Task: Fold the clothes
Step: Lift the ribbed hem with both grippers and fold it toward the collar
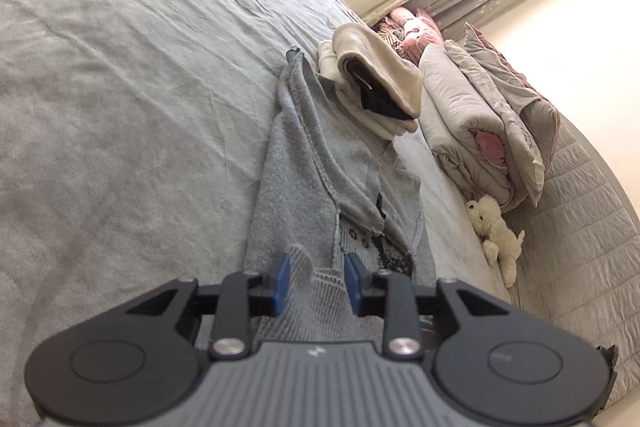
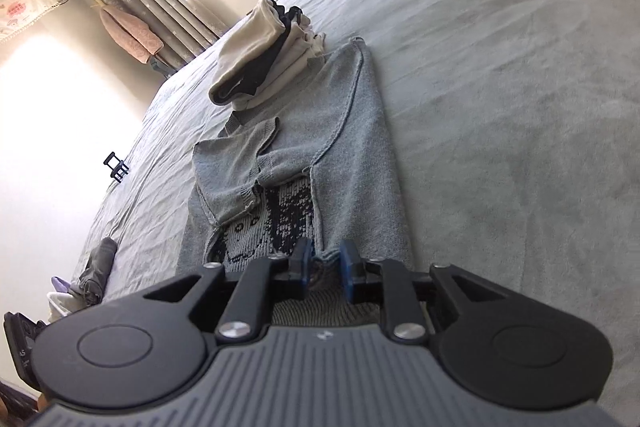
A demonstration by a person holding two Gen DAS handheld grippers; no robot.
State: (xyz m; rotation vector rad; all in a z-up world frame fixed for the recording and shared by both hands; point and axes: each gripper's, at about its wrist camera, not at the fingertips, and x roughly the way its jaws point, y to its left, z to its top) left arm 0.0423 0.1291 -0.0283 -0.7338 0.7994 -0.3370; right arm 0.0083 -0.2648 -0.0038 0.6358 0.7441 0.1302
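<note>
On the grey bed point(image 1: 120, 87), my left gripper point(image 1: 314, 277) and right gripper point(image 2: 325, 263) hover at the ribbed hem of a grey knit sweater point(image 2: 344, 155), each pair of blue pads parted with the hem lying slack between them, not pinched. The sweater lies flat in the middle of the bed, both sleeves folded in across its patterned front. Its long axis runs straight away from me: hem nearest, neck end farthest, touching or just beside a stack of folded clothes point(image 2: 264, 55). In my judgement the step in hand is the cross fold. To do it well, I should take both hem corners evenly, lift them together, carry them along that axis toward the neck, and keep the tucked sleeves from sliding out or the stack from being nudged.
</note>
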